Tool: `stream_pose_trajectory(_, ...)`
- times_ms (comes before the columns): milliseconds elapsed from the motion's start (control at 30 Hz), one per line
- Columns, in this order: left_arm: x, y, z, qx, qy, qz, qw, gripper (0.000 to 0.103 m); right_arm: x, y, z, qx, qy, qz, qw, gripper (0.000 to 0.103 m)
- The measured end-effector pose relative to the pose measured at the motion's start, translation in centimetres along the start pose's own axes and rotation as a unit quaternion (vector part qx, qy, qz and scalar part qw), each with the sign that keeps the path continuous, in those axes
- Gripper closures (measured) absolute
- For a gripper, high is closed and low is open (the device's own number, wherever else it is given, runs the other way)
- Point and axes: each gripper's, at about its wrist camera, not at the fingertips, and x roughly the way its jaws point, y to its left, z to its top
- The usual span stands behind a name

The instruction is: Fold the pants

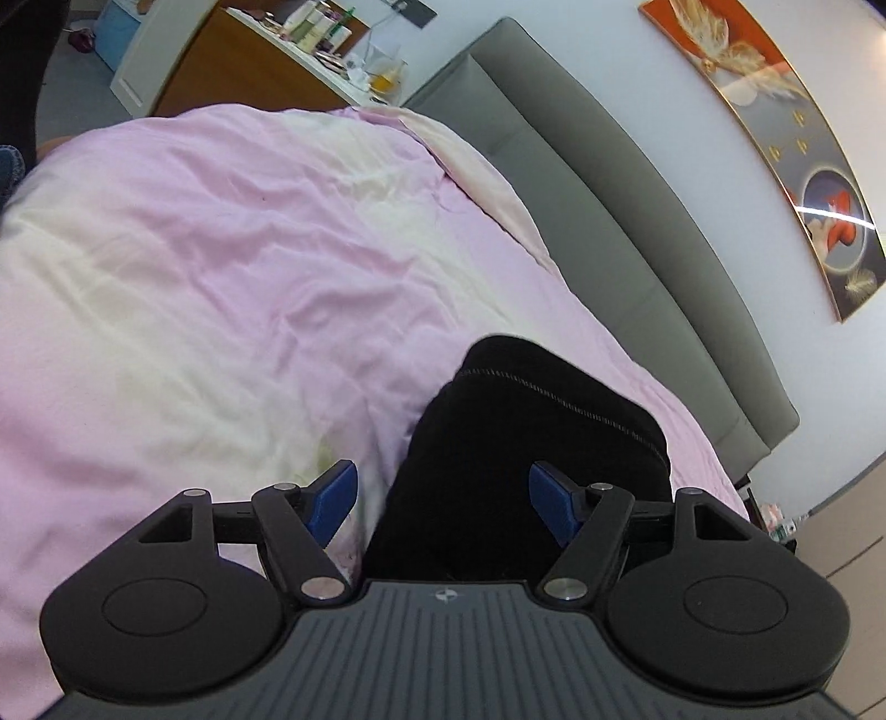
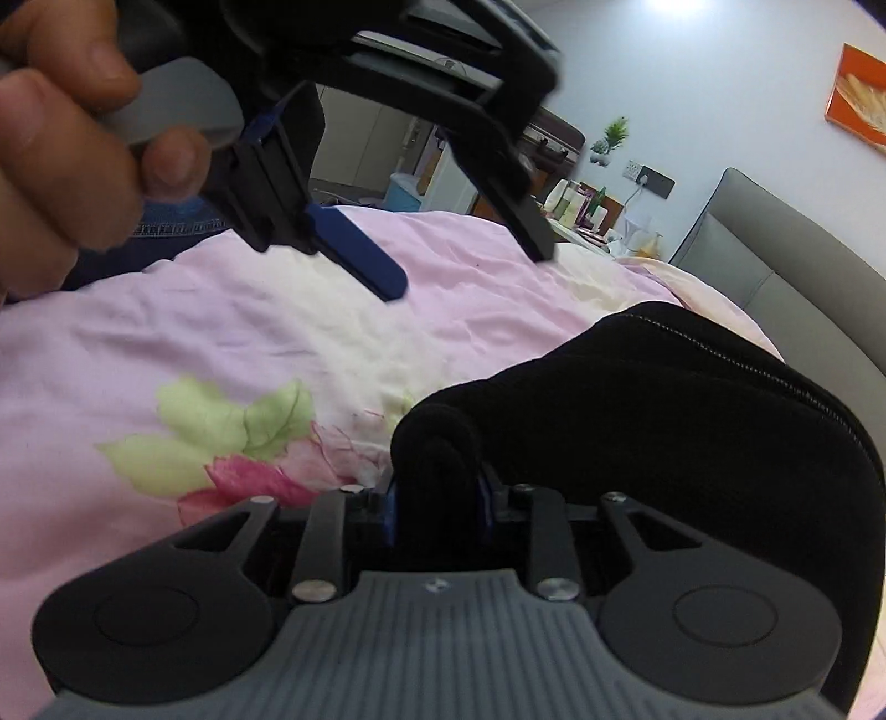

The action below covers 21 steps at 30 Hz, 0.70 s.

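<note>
The black pants (image 1: 531,443) lie in a folded bundle on the pink bedspread (image 1: 221,266), with a stitched seam along the top. My left gripper (image 1: 443,498) is open above them, its blue pads (image 1: 332,498) apart, holding nothing. In the right wrist view my right gripper (image 2: 437,498) is shut on a thick fold of the black pants (image 2: 664,421) at their near left edge. The left gripper (image 2: 465,277) hovers open above the bedspread (image 2: 166,332), held by a hand (image 2: 66,144).
A grey padded headboard (image 1: 637,221) runs along the bed's right side below a framed picture (image 1: 786,144). A bedside table with bottles (image 1: 321,33) stands beyond the bed. The bedspread has a flower print (image 2: 238,443).
</note>
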Motion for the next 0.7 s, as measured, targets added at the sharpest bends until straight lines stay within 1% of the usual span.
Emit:
stream_pose_trajectory(33,0.3,-0.2,-0.3,0.009,0.007,-0.001,0.9999,0.020,-0.3,0.1,0.2,0.006,0.000,-0.005,1.000,0.077)
stream_pose_trajectory(67,0.7,-0.4,-0.7,0.016,0.014,0.002,0.9998,0.020,-0.6,0.0,0.5,0.016,-0.003,-0.009,1.000,0.073)
stream_pose_trajectory(133,1.5,-0.6,-1.2,0.025,0.030,0.004,0.9992,0.020,-1.4,0.3,0.7,0.028,-0.011,-0.018,0.999,0.062)
stream_pose_trajectory(167,1.9,-0.6,-1.4,0.027,0.037,0.002,0.9989,0.020,-1.9,0.6,0.6,0.027,-0.013,-0.027,0.999,0.054)
stream_pose_trajectory(200,2.3,-0.7,-1.6,0.029,0.046,-0.002,0.9985,0.020,-2.4,1.0,0.4,0.022,-0.016,-0.039,0.999,0.050)
stream_pose_trajectory(267,3.0,-1.0,-2.1,0.037,0.059,-0.002,0.9976,0.020,-3.4,1.2,0.0,0.017,-0.018,-0.056,0.998,0.049)
stream_pose_trajectory(300,3.3,-1.3,-2.4,0.045,0.063,0.001,0.9970,0.020,-4.2,1.0,-0.2,0.024,-0.020,-0.058,0.998,0.050)
stream_pose_trajectory(367,3.8,-1.6,-2.8,0.056,0.068,0.002,0.9961,0.018,-5.7,0.2,-0.7,0.051,-0.021,-0.049,0.997,0.052)
stream_pose_trajectory(467,3.9,-1.9,-3.0,0.068,0.067,0.011,0.9953,0.018,-8.2,-1.2,-1.5,0.093,-0.028,-0.033,0.995,0.052)
stream_pose_trajectory(500,3.9,-2.0,-3.1,0.072,0.067,0.016,0.9950,0.017,-9.1,-1.6,-1.7,0.105,-0.033,-0.034,0.993,0.052)
stream_pose_trajectory(567,3.9,-2.0,-3.1,0.075,0.067,0.020,0.9947,0.017,-10.9,-3.3,-2.6,0.148,-0.044,-0.053,0.987,0.052)
stream_pose_trajectory(600,3.9,-2.0,-3.2,0.074,0.067,0.022,0.9947,0.017,-11.6,-4.4,-3.0,0.175,-0.048,-0.066,0.981,0.052)
stream_pose_trajectory(700,3.9,-2.0,-3.1,0.074,0.067,0.025,0.9947,0.016,-12.8,-7.5,-4.6,0.247,-0.043,-0.116,0.961,0.052)
